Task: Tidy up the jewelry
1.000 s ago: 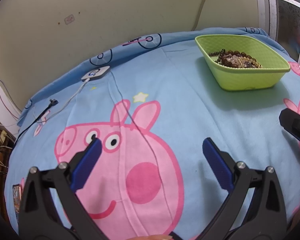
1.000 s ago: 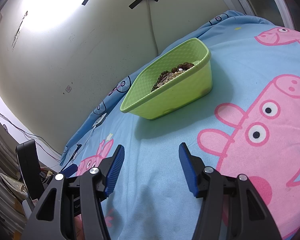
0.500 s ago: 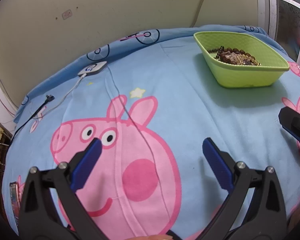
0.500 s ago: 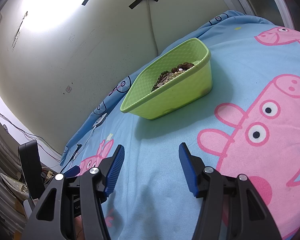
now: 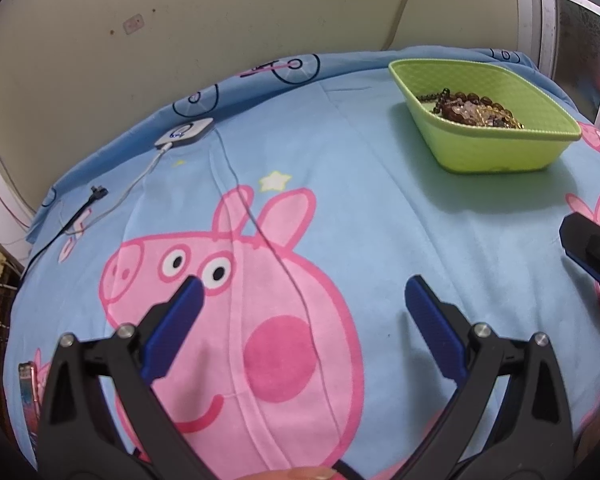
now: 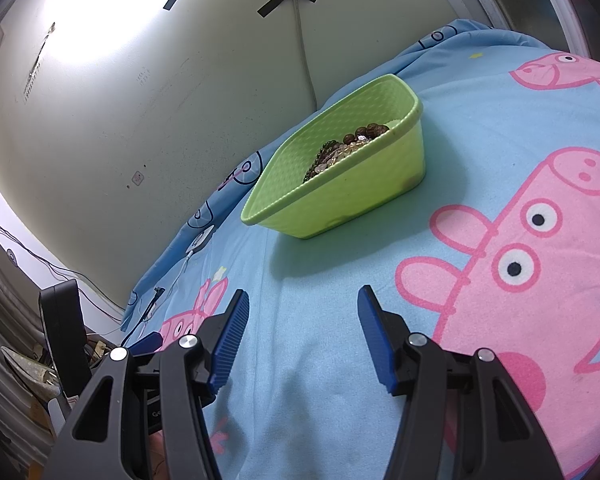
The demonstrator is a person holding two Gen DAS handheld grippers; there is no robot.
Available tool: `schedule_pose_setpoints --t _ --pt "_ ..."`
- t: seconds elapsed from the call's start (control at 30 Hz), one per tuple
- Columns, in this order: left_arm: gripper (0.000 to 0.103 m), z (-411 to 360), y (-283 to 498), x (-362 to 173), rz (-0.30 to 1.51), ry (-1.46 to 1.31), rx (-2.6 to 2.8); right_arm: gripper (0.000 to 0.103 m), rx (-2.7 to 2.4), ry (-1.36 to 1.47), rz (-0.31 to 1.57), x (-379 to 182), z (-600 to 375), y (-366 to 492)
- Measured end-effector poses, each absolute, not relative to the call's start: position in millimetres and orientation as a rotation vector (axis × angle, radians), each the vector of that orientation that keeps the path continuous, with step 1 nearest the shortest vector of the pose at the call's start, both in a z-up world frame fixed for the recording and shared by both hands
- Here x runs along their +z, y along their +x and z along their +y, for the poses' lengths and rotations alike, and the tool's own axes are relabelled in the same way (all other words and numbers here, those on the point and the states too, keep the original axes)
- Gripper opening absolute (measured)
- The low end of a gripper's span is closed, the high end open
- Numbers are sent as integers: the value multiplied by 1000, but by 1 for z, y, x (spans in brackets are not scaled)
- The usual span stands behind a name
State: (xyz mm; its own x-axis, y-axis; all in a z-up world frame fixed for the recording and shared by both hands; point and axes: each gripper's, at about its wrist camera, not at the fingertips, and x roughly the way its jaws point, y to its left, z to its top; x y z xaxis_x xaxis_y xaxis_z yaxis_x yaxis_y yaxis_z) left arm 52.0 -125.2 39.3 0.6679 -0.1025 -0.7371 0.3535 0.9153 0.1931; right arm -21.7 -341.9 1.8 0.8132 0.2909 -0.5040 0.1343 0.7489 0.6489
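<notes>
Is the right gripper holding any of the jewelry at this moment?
No, the right gripper is open with only blue cloth between its fingers, and the beaded jewelry sits in the green basket ahead of it.

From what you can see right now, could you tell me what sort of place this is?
Probably a home bedroom: a cartoon pig bedsheet covers the surface, a green basket of bead jewelry sits on it, and a charger lies by the plain wall.
</notes>
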Motion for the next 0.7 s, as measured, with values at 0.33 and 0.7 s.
schedule_pose_setpoints --t 0.33,0.7 --pt "97 -126 52 38 807 339 -265 37 93 732 630 2 -341 -21" --pt "96 -127 48 39 781 347 -265 37 93 734 628 1 -338 -21"
